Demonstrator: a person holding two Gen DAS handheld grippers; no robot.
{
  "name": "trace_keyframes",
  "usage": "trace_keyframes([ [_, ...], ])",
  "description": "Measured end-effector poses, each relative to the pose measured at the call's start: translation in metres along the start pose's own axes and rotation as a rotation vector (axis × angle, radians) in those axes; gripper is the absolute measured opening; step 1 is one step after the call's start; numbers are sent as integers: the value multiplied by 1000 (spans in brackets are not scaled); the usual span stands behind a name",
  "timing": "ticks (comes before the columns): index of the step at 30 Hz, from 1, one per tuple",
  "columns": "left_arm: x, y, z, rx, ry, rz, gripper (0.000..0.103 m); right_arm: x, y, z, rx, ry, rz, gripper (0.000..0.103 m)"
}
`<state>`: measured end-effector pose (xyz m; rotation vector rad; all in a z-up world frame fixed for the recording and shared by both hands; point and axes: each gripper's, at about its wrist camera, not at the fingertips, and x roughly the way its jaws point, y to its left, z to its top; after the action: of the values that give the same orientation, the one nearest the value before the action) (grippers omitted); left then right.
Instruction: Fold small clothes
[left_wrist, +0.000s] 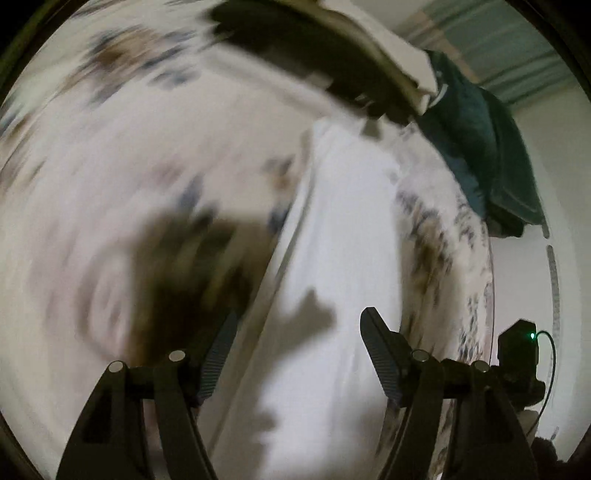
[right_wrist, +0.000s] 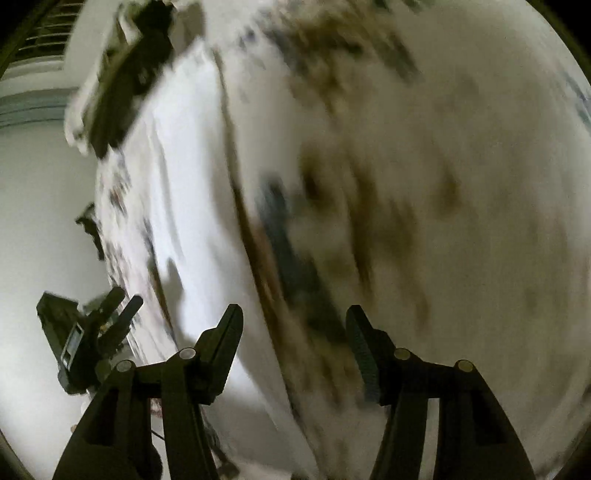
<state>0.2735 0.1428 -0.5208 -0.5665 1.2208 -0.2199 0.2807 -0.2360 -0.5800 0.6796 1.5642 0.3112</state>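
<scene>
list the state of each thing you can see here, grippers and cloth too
left gripper: open, nothing between its fingers
right gripper: open, nothing between its fingers
white cloth: spread flat on the patterned bedcover, not held
patterned bedcover: spread out, heavily blurred
dark green cloth: bunched at the bed's far edge

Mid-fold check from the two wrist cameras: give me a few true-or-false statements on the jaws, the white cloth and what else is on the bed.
1. The left gripper has its jaws apart with nothing between them. True.
2. The right gripper is clamped on the white cloth. False: its jaws are open and empty.
3. A dark teal garment lies at the far edge of the patterned bedsheet. True.
4. The white cloth is red. False: it is plain white.
</scene>
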Motion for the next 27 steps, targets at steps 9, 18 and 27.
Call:
trace_keyframes([
  [9,107,-8,134,118,70,-14,67,62,75,197,-59,-99,58,60],
  [18,128,10,159,71,79,-145,67,83,76,256,49,-158,82,56],
  [27,142,1,148,120,100,-336,65,119,84,257,-70,34,249,62],
])
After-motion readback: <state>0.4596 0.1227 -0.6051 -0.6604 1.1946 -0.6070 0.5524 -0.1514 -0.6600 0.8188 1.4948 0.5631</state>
